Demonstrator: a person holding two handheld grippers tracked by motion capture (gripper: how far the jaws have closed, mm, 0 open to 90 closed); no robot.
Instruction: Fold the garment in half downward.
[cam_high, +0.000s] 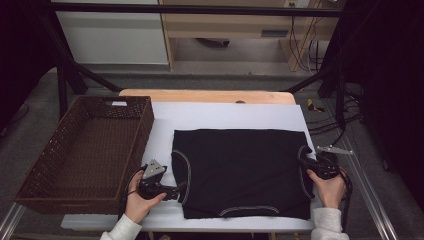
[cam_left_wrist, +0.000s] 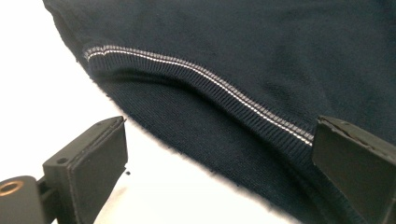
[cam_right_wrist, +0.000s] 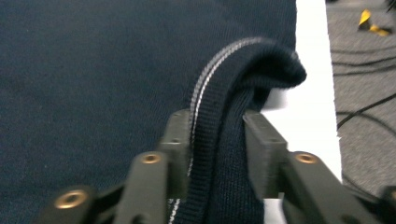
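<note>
A dark navy garment (cam_high: 240, 170) with pale striped ribbed trim lies folded flat on the white table cover (cam_high: 225, 112). My left gripper (cam_high: 178, 191) rests at the garment's left edge, low on the table. In the left gripper view it (cam_left_wrist: 219, 158) is open wide, and the garment's striped edge (cam_left_wrist: 201, 70) runs across just ahead of its jaws. My right gripper (cam_high: 305, 163) is at the garment's right edge. In the right gripper view a raised fold of ribbed trim (cam_right_wrist: 243, 74) stands between its (cam_right_wrist: 217, 135) jaws, which are parted around it rather than pinching it.
A large brown wicker basket (cam_high: 146, 125) stands at the left of the table, close to my left hand. Bare wood shows along the table's far edge (cam_high: 210, 95). Cables (cam_high: 330, 120) lie on the floor to the right, beyond the table's metal frame.
</note>
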